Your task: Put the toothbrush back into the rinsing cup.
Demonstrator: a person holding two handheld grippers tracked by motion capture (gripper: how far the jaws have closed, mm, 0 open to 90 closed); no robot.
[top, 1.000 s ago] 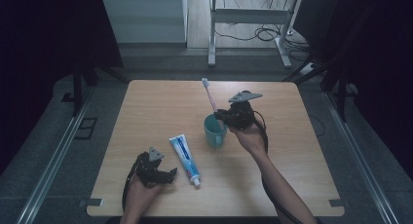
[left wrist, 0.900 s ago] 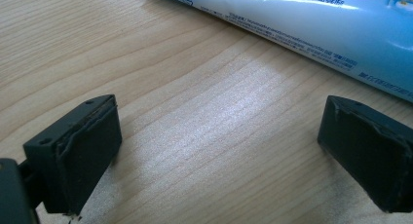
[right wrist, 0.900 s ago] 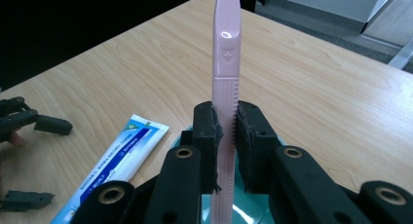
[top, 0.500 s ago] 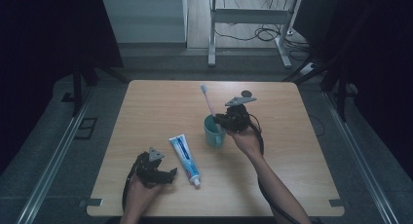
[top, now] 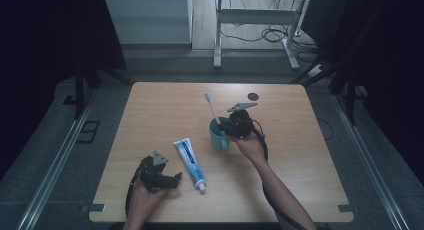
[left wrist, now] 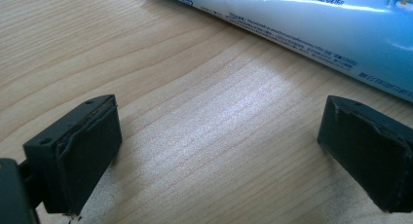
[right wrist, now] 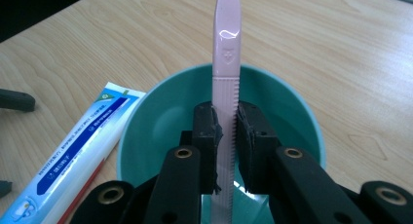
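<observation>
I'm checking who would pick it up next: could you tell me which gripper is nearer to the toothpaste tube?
Left. The left gripper rests open on the table just beside the toothpaste tube; the right gripper is farther off, holding the toothbrush in the cup.

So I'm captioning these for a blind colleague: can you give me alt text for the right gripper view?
The right hand-held gripper is shut on the handle of a pink toothbrush, holding it upright over the mouth of a teal cup on a wooden table. A blue and white toothpaste tube lies flat left of the cup.
</observation>
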